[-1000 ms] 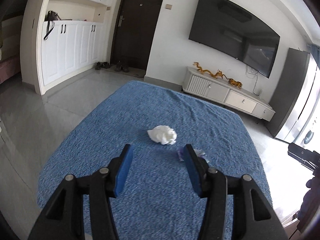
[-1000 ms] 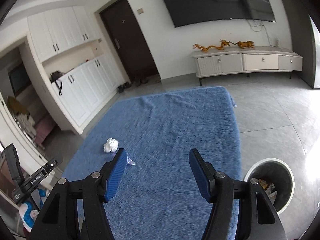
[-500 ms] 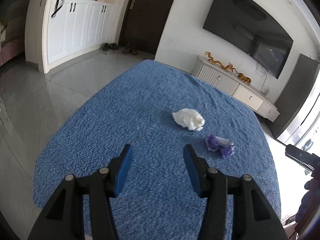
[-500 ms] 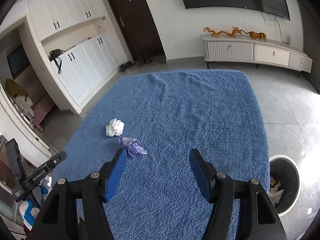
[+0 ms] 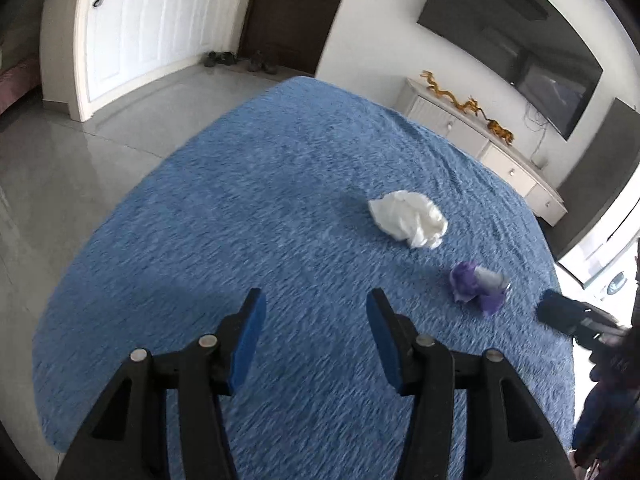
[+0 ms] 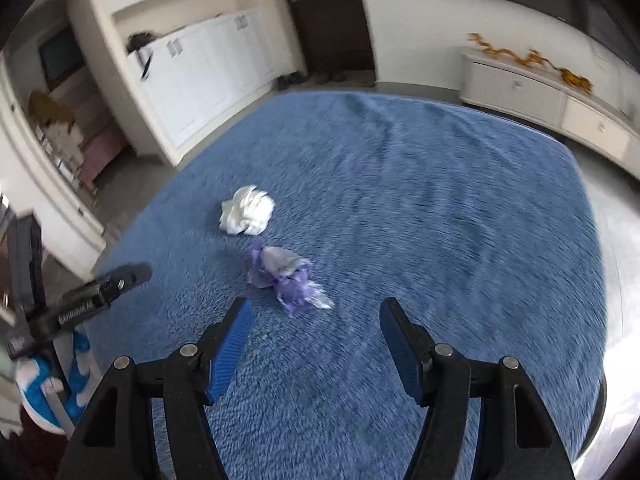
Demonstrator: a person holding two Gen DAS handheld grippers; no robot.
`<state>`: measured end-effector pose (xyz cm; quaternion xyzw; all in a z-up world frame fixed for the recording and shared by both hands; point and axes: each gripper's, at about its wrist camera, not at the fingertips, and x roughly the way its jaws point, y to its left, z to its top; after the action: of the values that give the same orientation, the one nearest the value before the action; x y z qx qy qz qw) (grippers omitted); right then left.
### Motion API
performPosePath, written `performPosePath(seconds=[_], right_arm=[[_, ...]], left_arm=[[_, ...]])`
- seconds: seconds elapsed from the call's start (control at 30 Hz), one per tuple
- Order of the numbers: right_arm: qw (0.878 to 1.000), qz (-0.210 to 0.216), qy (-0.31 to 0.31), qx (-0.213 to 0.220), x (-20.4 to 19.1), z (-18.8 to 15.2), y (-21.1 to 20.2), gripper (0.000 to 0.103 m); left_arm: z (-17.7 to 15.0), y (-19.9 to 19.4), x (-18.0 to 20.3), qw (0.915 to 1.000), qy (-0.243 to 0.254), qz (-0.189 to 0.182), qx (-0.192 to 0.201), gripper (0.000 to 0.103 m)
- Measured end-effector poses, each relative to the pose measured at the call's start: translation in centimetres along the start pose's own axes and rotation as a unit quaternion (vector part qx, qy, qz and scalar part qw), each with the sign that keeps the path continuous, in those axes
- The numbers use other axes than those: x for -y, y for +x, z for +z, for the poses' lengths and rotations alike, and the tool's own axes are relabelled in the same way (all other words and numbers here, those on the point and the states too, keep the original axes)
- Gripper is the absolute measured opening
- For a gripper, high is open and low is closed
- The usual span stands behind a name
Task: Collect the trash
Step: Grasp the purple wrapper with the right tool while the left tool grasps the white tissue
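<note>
Two pieces of trash lie on the blue rug (image 5: 248, 208) (image 6: 440, 184): a crumpled white tissue (image 5: 408, 218) (image 6: 247, 211) and a crumpled purple wrapper (image 5: 476, 286) (image 6: 286, 278). My left gripper (image 5: 316, 302) is open over bare rug, with the tissue ahead to its right. My right gripper (image 6: 316, 310) is open with nothing between its pads; the purple wrapper lies just ahead of its left finger (image 6: 230, 342). The left gripper's finger (image 6: 92, 300) shows at the left edge of the right wrist view, and the right gripper's finger (image 5: 576, 318) at the right edge of the left wrist view.
White cupboards (image 5: 152, 28) and a dark door (image 5: 292, 8) stand at the back, a low TV cabinet (image 5: 480, 144) with a wall TV (image 5: 532, 40) at the right. Grey tiled floor (image 5: 80, 152) surrounds the rug. A shoe in blue and white (image 6: 52, 384) is at the lower left.
Both grippers have dropped lower and tilted down toward the rug. The tissue and wrapper look larger and nearer. The trash bin seen earlier in the right wrist view has left the frame.
</note>
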<state>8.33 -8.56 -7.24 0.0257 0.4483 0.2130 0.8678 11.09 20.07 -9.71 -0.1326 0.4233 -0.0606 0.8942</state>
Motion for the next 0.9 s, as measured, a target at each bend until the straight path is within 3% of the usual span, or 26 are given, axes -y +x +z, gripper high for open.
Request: performPosePath(seconds=[0.17,0.37,0.5,0.6,0.63,0.73,0.9], right_arm=[[0.998,0.015,-0.059,-0.011,-1.5,0.8,2.6,0.064],[0.994,0.036,-0.1,-0.025,-2.1,1.3,5.3,0.064],[0.991,0.052,-0.117,-0.027,-2.1,1.3,6.4,0.049],[0.992,0.058,-0.113,-0.021,-1.8,1.2,6.8,0.038],[0.992,0.06,-0.108,-0.019,-1.5,1.2,6.8,0.032],[0.994,0.068,-0.089,-0.015,-0.3,0.8,6.5,0.029],[0.995,0.065,-0.074,-0.007,0.6,-0.3,4.9,0.028]], left_arm=[[3.3,2.1,1.6,0.999,0.008,-0.044,-0.003,0.051],[6.0,6.5,3.8,0.994,0.032,-0.094,-0.046,0.054],[6.4,8.9,4.4,0.988,0.027,-0.134,-0.072,0.054],[6.3,9.3,5.3,0.9874,0.047,-0.138,-0.061,0.052],[6.2,9.3,5.6,0.9872,0.052,-0.138,-0.06,0.05],[5.5,9.5,6.8,0.9845,0.076,-0.145,-0.064,0.019],[4.8,8.7,8.0,0.9851,0.086,-0.139,-0.054,0.014]])
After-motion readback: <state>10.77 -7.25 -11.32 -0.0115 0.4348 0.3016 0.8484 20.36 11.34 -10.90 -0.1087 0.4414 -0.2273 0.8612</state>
